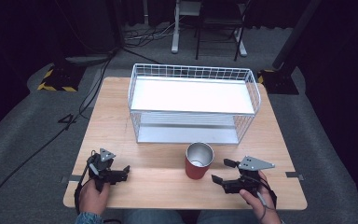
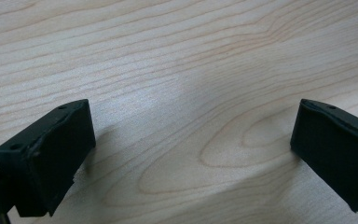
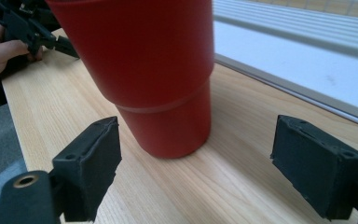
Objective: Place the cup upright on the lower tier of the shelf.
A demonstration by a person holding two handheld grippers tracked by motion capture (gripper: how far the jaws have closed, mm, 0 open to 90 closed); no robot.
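Two hand-held grippers, both spread, nothing held: left hand-held gripper point(image 1: 127, 171) at bench point(image 1: 121, 116) 7 o'clock, right hand-held gripper point(image 1: 223, 171) just beside red tumbler point(image 1: 198, 161) w/ steel lining.

From my remote seat I count one red cup point(image 1: 199, 161) with a shiny metal inside, one white wire basket rack point(image 1: 193, 103) with two levels, and one wooden table point(image 1: 112, 121) holding both. Then there's two handheld grippers, the left gripper point(image 1: 122, 171) and the right gripper point(image 1: 223, 171), each with two black jaws, plus two hands, the left hand point(image 1: 92, 193) and the right hand point(image 1: 257, 196). Off the table I get one yellow-and-black striped base point(image 1: 58, 80) on the floor at the far left.
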